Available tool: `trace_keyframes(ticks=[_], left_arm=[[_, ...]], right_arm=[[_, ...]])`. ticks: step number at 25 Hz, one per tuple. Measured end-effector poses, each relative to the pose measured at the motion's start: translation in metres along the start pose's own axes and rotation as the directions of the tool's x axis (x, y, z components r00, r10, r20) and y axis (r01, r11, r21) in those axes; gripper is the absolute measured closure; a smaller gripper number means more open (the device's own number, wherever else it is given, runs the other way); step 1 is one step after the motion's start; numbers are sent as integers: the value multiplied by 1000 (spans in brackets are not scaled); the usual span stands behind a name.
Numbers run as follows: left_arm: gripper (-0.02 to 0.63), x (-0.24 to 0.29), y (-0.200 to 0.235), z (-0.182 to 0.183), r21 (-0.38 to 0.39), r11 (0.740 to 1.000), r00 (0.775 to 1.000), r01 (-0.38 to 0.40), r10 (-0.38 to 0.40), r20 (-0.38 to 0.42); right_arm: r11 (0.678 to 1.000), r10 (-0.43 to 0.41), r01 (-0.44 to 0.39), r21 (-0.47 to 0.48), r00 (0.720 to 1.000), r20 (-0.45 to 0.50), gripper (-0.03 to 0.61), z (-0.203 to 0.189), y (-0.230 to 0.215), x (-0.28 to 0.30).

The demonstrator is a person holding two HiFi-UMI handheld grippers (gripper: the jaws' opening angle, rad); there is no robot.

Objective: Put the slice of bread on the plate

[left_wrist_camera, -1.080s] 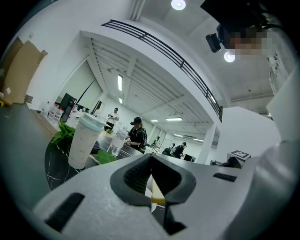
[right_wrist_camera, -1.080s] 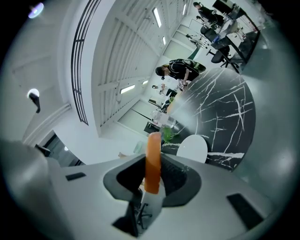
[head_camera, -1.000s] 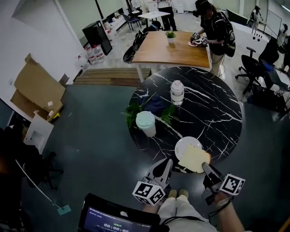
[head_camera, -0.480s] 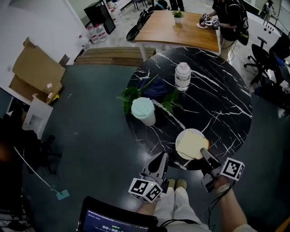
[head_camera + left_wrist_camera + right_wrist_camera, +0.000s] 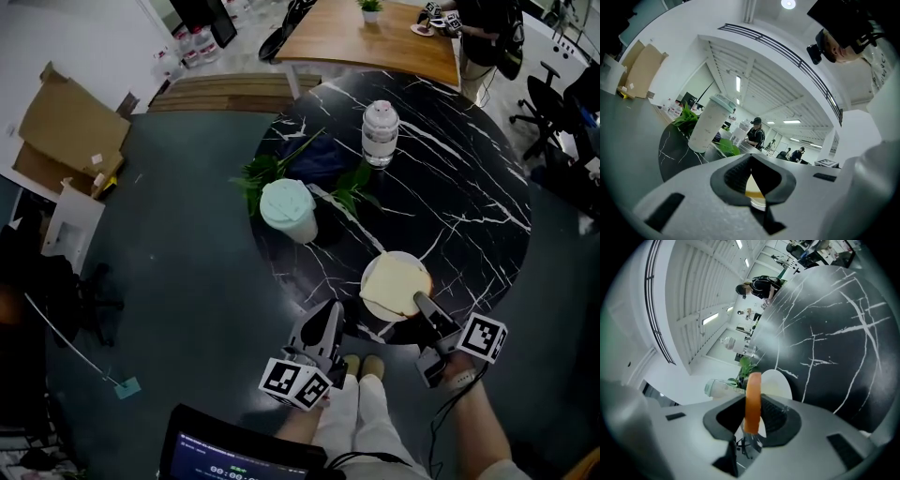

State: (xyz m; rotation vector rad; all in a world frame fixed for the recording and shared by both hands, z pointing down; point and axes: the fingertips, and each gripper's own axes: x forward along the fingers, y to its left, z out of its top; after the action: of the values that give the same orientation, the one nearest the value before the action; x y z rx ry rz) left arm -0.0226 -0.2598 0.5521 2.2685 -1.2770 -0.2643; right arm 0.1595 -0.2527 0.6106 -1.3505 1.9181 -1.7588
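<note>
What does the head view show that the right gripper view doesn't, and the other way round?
Only the head view: the left tool, the cardboard by the wall, a screen at the bottom edge and the person's shoes.

Only the right gripper view: the bread slice edge-on, showing its orange crust, clamped between the right tool jaws, plus a ceiling light.

Both: the black marble table, the white plate, the mint-lidded cup and the bottle.

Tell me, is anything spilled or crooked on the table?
Nothing is spilled. The cup and bottle stand upright on the table. The only unsettled thing is the bread: the right gripper pinches its edge over the plate, so it isn't let go yet.
</note>
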Motion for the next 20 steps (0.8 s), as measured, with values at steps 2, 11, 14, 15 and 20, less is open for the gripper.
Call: trace_keyframes(ticks=[2,11,14,15,20], left_arm=[[607,3,1,-3,3,1000,1000,1,-1,-3],[607,20,-17,-32,11,998,997,64,-63,-51],[607,21,-24,-37,7,997,996,72,-72,-57],[607,21,-25,-38,8,997,995,75,-74,-59],[607,16,-27,-41,8,997,995,81,-80,-63]], right_arm=[[1000,29,-29,5,1000,0,491,-1,1,4],[998,-18,18,-56,1000,4,489,-2,-11,8],[992,-78,80,-97,997,17,489,-2,-15,8],[988,-102,104,-115,995,23,489,-1,-15,8],[915,-238,245,-321,969,63,468,3,-16,7]])
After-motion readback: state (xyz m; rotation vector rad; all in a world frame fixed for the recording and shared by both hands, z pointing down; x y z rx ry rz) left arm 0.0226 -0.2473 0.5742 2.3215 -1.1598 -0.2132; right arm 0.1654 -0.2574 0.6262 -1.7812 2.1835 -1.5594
